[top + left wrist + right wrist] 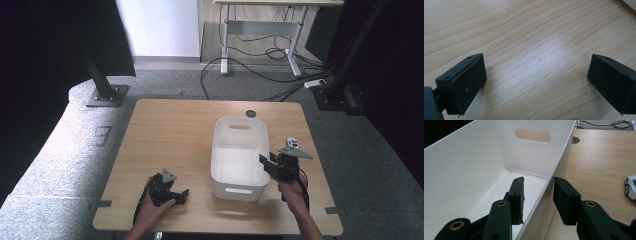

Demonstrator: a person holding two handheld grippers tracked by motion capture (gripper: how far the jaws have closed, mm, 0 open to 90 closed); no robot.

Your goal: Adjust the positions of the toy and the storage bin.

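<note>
While my right claw (537,195) straddles the right long wall of the white rectangular plastic bin (239,155), one jaw stands inside the wall and the other outside it, and both sit narrow about that thin rim; I judge the wall gripped, though a sliver of gap on the inner side in the right gripper view leaves me short of certain. The bin stands on the light wooden surface (170,135), right of centre, with its long axis running away from me toward the far edge, a slotted handle cut in each short end. That direction is what the coming move turns on: the hold sits on the near half of the right wall, so any pull or lift would tend to swing the far end around the grip. My right hand (294,192) is plainly the nearer one. My left claw (536,77) rests low on the bare wood well to the left of the bin, jaws spread wide with nothing between them. The bin looks empty from above. Beyond the right wall, a small white toy car (631,185) lies on the wood, near the edge of the right gripper view and apart from the bin.
</note>
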